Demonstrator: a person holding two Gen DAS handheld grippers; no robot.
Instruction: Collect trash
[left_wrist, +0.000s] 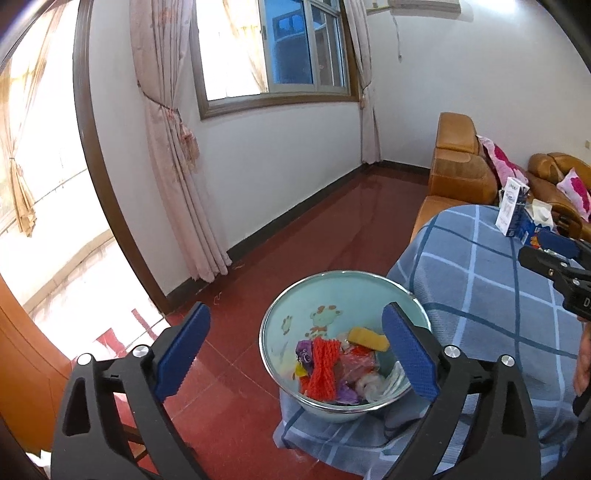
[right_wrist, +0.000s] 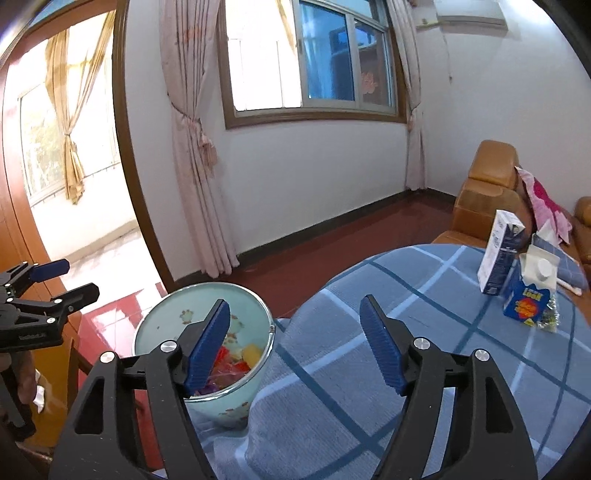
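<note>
Left gripper (left_wrist: 295, 354) fingers spread wide over bin (left_wrist: 280, 314), right gripper (right_wrist: 295, 341) fingers open, both empty

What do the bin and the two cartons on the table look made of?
Bin: likely enamelled or painted metal, given its glossy pale-green wall and shiny steel-like rim. Tall carton and blue carton: printed coated paperboard, with folded gable tops and sharp creases; the blue one has a white plastic-looking cap.

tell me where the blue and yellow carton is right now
In the right wrist view the blue and yellow carton stands upright at the right on the checked tablecloth, just in front of the taller white and navy carton.
</note>
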